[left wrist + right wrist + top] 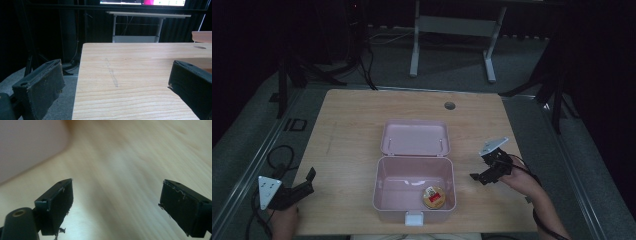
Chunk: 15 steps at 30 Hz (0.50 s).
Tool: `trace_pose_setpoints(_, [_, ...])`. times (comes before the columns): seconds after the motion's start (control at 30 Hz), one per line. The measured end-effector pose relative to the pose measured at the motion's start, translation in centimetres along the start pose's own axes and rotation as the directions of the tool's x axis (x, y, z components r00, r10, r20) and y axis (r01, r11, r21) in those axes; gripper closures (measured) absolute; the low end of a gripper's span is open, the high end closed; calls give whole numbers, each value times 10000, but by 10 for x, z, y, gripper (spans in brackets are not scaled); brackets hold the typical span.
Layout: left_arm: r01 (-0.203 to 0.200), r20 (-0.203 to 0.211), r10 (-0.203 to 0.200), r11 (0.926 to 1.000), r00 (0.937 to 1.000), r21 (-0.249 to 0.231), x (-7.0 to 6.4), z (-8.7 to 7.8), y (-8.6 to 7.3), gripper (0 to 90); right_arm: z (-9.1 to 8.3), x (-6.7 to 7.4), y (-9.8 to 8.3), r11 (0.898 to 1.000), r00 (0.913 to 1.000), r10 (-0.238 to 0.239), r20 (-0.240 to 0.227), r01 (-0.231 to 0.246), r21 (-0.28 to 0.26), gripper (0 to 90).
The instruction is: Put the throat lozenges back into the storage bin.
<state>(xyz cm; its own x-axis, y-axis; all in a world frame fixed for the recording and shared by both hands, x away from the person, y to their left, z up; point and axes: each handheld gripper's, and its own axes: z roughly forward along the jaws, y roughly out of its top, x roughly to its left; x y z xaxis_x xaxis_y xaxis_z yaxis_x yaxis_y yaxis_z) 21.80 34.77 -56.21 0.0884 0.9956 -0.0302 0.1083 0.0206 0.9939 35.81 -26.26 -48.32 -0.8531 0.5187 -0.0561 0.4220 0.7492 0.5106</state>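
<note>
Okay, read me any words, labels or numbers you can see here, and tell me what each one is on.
None can be read.
Round tin in the open pink box: its lid carries a printed label, too small and blurred to read.
Screens at the top of the left gripper view: bright patches, no legible text.

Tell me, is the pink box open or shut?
Open. The pink box has its lid flipped back flat on the table, and a small round tin lies inside.
</note>
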Motion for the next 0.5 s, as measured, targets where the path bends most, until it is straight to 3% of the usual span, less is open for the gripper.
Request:
trace_pose_setpoints(0.1, [-3,-2,3,10000,10000,3,0,0,0,4,6,-9,-17,9980,9973,457,568,-431,-464,112])
trace_pose_setpoints(0.23, [-8,-5,8,10000,10000,3,0,0,0,4,11,-16,-36,9901,9858,1099,1269,-973,-1015,112])
trace_pose_setpoints(0.3, [-8,0,8,10000,10000,-1,0,0,0,4,14,-20,-46,9834,9772,1491,1510,-1306,-1257,112])
trace_pose_setpoints(0.33, [-10,0,10,10000,10000,0,0,0,0,4,15,-22,-53,9774,9690,1791,1703,-1555,-1435,112])
trace_pose_setpoints(0.5, [-18,1,18,10000,10000,9,0,0,0,4,18,-24,-71,9570,9427,2543,2161,-2130,-1972,112])
